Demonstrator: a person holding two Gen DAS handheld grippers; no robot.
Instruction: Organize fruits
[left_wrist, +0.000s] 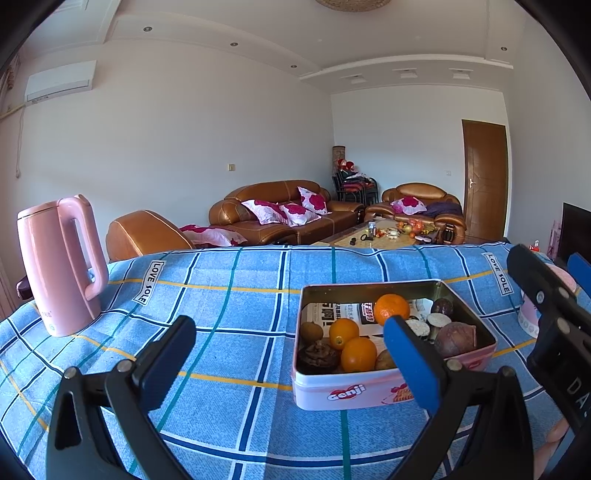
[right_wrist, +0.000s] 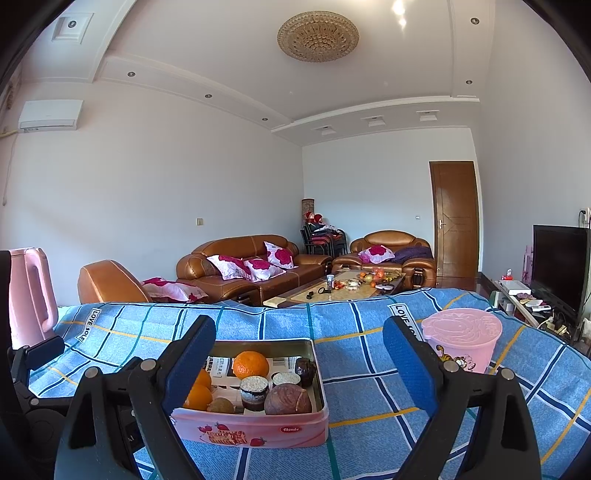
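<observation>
Pink tin (right_wrist: 251, 430) holds all the fruits (right_wrist: 251, 364) at twelve o'clock; our left gripper (left_wrist: 291, 363) and right gripper (right_wrist: 297, 363) fingers wide open, empty, so we cannot tell whether sorting starts or ends.

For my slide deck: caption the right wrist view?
Open right gripper hovers above a pink tin of fruit on a blue checked cloth, pink cup beside.

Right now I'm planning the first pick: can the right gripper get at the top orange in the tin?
Probably yes: the right gripper is open and empty, and the orange sits uncovered in the lidless tin.
</observation>
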